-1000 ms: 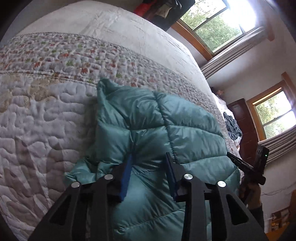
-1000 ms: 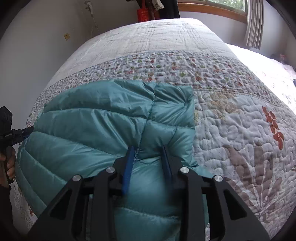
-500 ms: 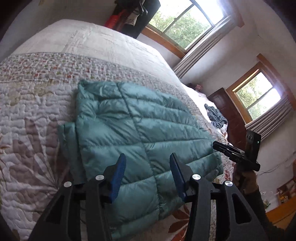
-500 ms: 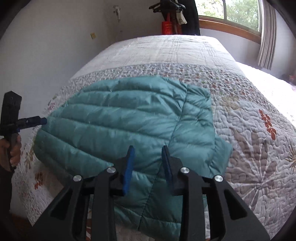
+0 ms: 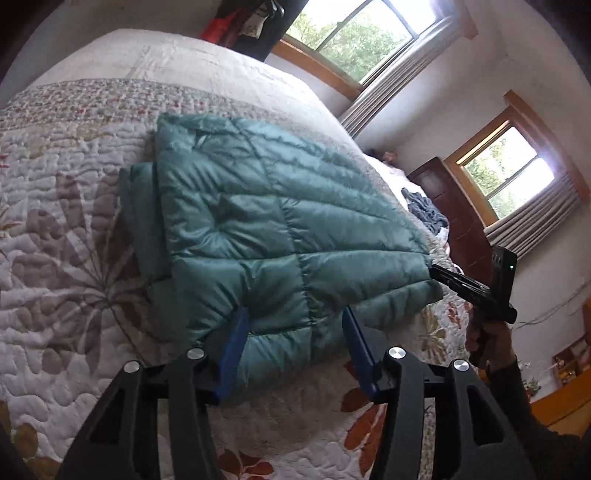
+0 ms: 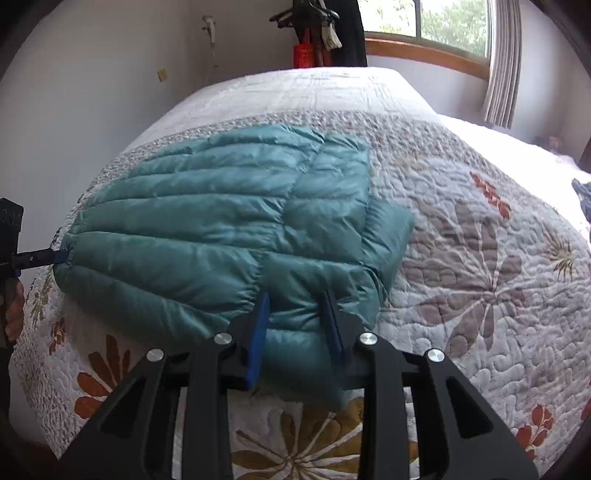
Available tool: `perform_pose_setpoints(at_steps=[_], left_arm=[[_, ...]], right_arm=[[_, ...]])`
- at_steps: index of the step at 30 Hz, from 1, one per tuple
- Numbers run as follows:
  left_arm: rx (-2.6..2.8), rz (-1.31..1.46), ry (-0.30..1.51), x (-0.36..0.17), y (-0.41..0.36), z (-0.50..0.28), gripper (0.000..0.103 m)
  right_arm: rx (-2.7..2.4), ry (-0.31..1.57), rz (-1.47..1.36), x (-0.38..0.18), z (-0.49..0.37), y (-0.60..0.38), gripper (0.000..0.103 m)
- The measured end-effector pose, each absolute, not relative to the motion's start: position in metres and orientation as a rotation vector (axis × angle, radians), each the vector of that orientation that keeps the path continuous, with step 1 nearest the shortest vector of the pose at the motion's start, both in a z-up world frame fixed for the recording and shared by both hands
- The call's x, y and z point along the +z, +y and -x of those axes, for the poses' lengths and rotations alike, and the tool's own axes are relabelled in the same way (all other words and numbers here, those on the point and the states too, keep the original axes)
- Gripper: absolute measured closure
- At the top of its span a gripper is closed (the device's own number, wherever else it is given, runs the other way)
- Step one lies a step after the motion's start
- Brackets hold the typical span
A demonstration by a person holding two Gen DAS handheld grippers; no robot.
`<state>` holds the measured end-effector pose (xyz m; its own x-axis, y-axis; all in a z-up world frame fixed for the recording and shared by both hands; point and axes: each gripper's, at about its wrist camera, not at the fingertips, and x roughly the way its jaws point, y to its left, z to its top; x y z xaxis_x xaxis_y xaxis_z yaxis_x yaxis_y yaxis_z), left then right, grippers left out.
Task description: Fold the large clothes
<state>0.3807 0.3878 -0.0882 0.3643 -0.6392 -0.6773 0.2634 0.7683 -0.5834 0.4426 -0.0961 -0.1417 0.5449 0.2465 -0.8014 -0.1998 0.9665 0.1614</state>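
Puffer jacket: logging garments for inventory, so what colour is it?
Teal green puffer jacket, clearest in the right wrist view.

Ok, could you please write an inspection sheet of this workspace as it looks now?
Surface: floral quilt on a bed.
Job's things: teal puffer jacket, folded, lying near the quilt's front edge.
Clutter: dark clothes heap on the far side.
Grippers: left hand-held gripper open, astride the jacket's edge; right hand-held gripper astride the other corner, grip unclear.
Cables: thin wire along the wall.
Surroundings: windows with curtains, dark wooden cabinet, hanging clothes.
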Motion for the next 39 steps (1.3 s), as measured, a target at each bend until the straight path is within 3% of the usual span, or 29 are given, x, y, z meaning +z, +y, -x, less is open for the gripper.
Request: perform_pose_setpoints(at_steps=[4,6,8,9,10,16,20,39], left_arm=[[-0.638,0.495,1.034,-0.082,0.396,-0.382,0.049],[-0.659,0.541,0.971,-0.065,0.416,-0.374,0.024],[-0.619,0.595,0.928,-0.057,0.441,-0.373,0.006],[-0.6,0.637,0.932,-0.058,0.454,-0.376,0.004],[-0.584,0.681,0.956,-0.064,0.466,-0.381,0.004],[-0.528,0.874,1.102,-0.111,0.514,-0.407,0.004],[-0.501,0.916,1.128,-0.13,0.521,-0.418,0.004],[-0.625,0.904,1.151,-0.146,0.464,-0.512,0.004]], right_arm=[[0.275,0.941,-0.097,-0.132,-0.443,-0.103,0.071],[0.283,0.887,-0.071,-0.108,-0.428,-0.099,0.071],[0.271,0.843,0.032,-0.093,-0.41,-0.084,0.057],[0.27,0.831,0.073,-0.089,-0.401,-0.076,0.043],[0.274,0.821,0.115,-0.088,-0.394,-0.068,0.036],[0.287,0.752,0.454,-0.104,-0.337,0.011,0.016],[0.351,0.741,0.597,-0.12,-0.311,0.06,0.015],[0.603,0.667,0.715,-0.132,-0.329,0.227,0.014]])
